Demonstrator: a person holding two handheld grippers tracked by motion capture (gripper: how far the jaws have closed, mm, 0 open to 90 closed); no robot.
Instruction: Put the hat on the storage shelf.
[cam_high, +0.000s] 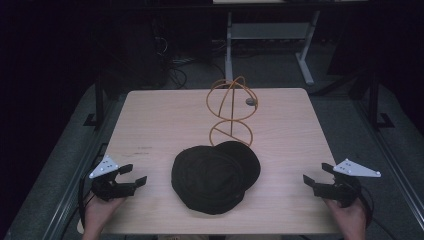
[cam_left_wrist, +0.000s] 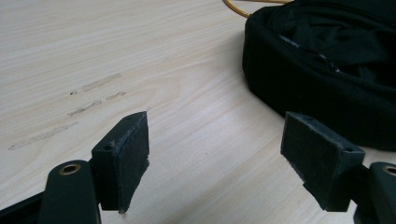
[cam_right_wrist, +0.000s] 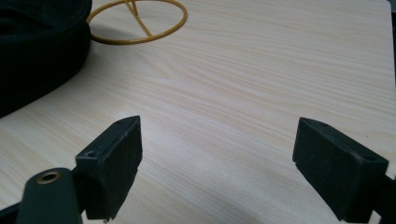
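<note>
Item one, my left gripper (cam_high: 131, 176): at the near left corner of the table (cam_high: 150, 125), jaws spread wide with nothing between them, aimed inward at the hat. I judge it parked there so the approach to the brim stays open. In the left gripper view the hat's near edge sits just beyond and to the right of my pads, apart from them.

Item two, faint scuff marks (cam_left_wrist: 93, 86) on the pale wood ahead of that gripper; no bearing on the work.

Item three, the black hat (cam_high: 215, 177): soft fabric, lying flat on the near middle of the table, between my two grippers and touched by neither. Its far rim lies against or just in front of the stand's base ring; I cannot tell which.

Item four, the orange wire stand (cam_high: 231, 112): upright behind the hat, a ring base with a rounded cage on top, bare. I take it as the hat's likely resting place.

Item five, my right gripper (cam_high: 315, 176): near right corner, jaws likewise fully apart and empty, pointing inward, mirroring the left so both can close on opposite sides of the brim.
</note>
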